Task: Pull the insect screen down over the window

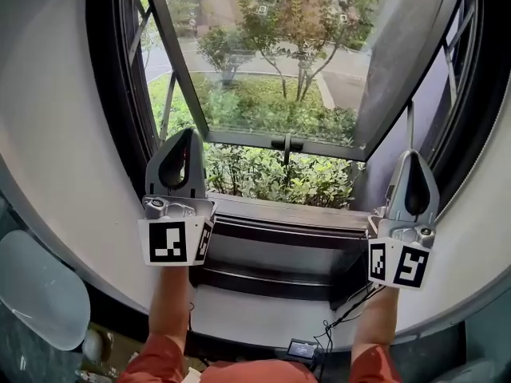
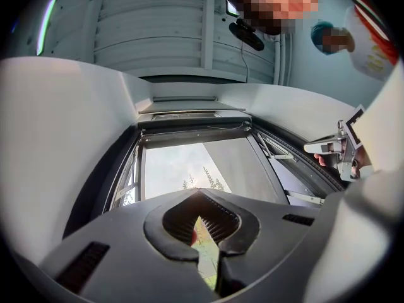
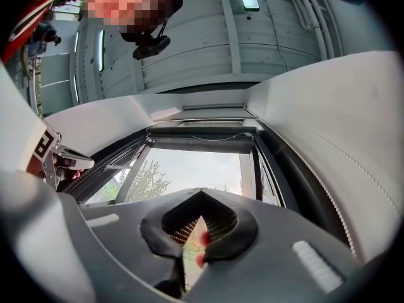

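Both claws are held up in front of the open window (image 1: 120, 94), one at each side of the frame. The left claw (image 1: 188, 138) stands at the middle left and the right claw (image 1: 409, 158) at the middle right, and both tilt upward. In each gripper view the tips meet, so the left claw (image 2: 199, 193) and the right claw (image 3: 201, 193) are closed with nothing between them.

The insect screen (image 2: 192, 133) shows only as a dark bar along the top edge of the window opening. It sits in the upper middle of both gripper views, well above the claws, and neither touches it.

The glass pane (image 1: 279, 54) swings outward. Bushes (image 1: 271, 174) show beyond the sill (image 1: 279, 210). Red sleeves (image 1: 156, 359) fill the bottom edge.
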A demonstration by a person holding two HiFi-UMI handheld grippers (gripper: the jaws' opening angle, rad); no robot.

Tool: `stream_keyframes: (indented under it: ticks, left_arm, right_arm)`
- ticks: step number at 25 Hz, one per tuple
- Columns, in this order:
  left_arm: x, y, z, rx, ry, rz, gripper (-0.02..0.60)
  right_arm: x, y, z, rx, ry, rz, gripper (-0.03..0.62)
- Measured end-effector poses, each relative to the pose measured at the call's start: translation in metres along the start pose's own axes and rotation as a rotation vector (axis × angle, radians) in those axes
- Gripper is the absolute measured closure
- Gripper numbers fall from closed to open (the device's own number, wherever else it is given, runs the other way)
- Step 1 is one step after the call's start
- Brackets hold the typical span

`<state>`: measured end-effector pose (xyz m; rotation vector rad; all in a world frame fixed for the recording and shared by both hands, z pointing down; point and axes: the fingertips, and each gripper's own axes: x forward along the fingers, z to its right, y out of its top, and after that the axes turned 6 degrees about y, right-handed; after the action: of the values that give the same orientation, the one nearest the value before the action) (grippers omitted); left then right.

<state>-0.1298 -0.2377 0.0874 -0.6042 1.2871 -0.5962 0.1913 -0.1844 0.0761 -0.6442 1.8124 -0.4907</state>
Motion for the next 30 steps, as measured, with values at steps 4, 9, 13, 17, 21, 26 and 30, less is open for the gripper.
stream_keyframes:
  ticks: [4, 9, 13, 17, 21, 26, 30]
  left_arm:
    - [0.014, 0.020, -0.004, -0.007, 0.005, 0.041, 0.575]
    - [0.034, 0.042, -0.007, 0.017, 0.003, 0.087, 0.575]
    - [0.049, 0.057, -0.011, 0.048, 0.005, 0.099, 0.575]
    - [0.064, 0.074, -0.019, 0.101, 0.006, 0.145, 0.575]
    - [0.081, 0.091, -0.021, 0.182, -0.008, 0.142, 0.575]
    - [0.101, 0.107, -0.022, 0.243, -0.017, 0.153, 0.575]
    - [0.113, 0.119, -0.024, 0.281, -0.020, 0.171, 0.575]
  right_arm:
    - [0.020, 0.017, 0.008, -0.016, 0.010, 0.034, 0.585]
    - [0.039, 0.037, 0.015, -0.057, 0.016, 0.070, 0.585]
    - [0.054, 0.051, 0.023, -0.060, 0.014, 0.095, 0.585]
    - [0.069, 0.065, 0.031, -0.101, 0.017, 0.112, 0.585]
    - [0.088, 0.072, 0.036, -0.155, 0.027, 0.106, 0.585]
    - [0.109, 0.081, 0.036, -0.212, 0.043, 0.103, 0.585]
    - [0.124, 0.090, 0.033, -0.246, 0.045, 0.119, 0.585]
